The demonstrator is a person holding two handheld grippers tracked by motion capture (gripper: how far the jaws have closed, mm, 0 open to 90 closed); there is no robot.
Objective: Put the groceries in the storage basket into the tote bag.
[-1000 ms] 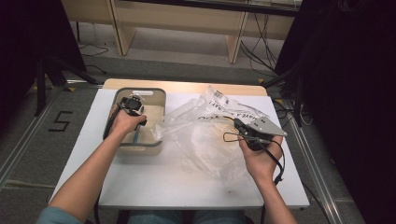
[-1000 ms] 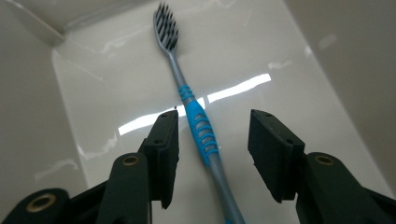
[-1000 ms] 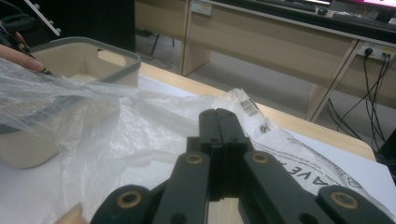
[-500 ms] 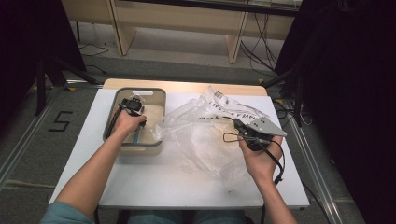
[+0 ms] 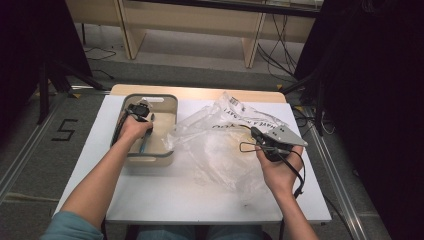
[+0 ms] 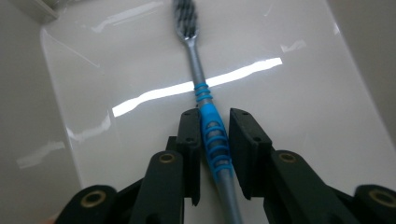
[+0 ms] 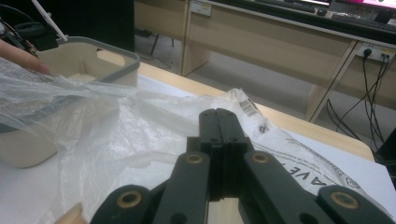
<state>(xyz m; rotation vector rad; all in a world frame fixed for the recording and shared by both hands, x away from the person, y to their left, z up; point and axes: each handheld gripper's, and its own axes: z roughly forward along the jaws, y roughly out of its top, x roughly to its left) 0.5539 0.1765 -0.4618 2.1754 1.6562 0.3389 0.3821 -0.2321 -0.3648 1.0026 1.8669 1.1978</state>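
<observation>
A grey toothbrush [image 6: 198,65] with a blue ribbed handle lies flat on the floor of a beige bin [image 5: 150,96]. My left gripper [image 6: 215,114] reaches down into the bin and straddles the blue handle. Its jaws have just been closing; one pad touches the handle and a thin gap shows at the other. In the high view the left gripper [image 5: 146,125] is under the person's hand, above the toothbrush [image 5: 145,143]. My right gripper [image 7: 217,112] is shut, pinching the edge of a crumpled clear plastic bag [image 7: 116,135]. The right gripper [image 5: 254,131] holds the bag [image 5: 220,145] up at the table's middle.
The white table [image 5: 165,200] has bare room along its front edge. The bin [image 7: 84,51] stands left of the bag, which drapes against its side. Wooden furniture and cables lie on the floor beyond the table's far edge.
The left hand has barely shifted inside the bin. The right hand and the bag have stayed where they were.
</observation>
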